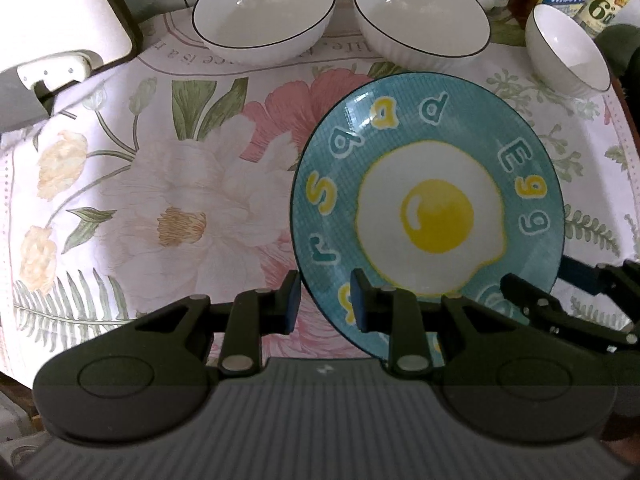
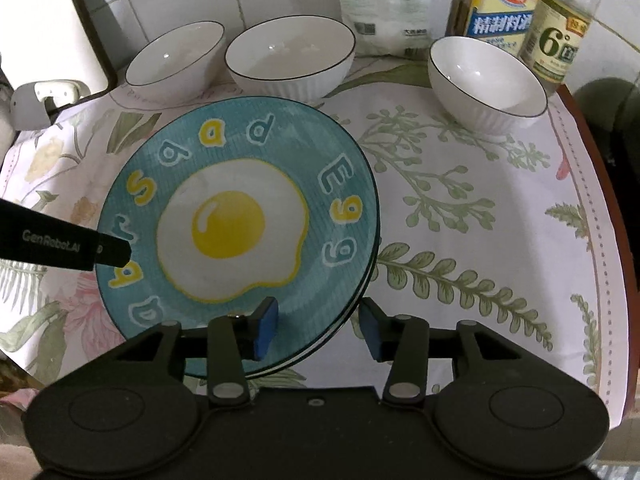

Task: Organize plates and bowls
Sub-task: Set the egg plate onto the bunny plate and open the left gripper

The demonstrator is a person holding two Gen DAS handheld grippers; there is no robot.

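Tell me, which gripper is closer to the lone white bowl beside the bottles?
Right. The right gripper straddles the rim of the egg plate on the side facing the lone bowl; the left gripper holds the opposite rim.

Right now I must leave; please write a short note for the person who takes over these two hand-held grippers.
Left hand-held gripper: shut on the left rim of the round teal fried-egg plate.
Right hand-held gripper: open, astride its near rim.
Plate rests, apparently atop other plates, on the floral tablecloth.
Three white dark-rimmed bowls stand separate at the back.
Done: plates seemingly stacked.
To do: release, gather the bowls.
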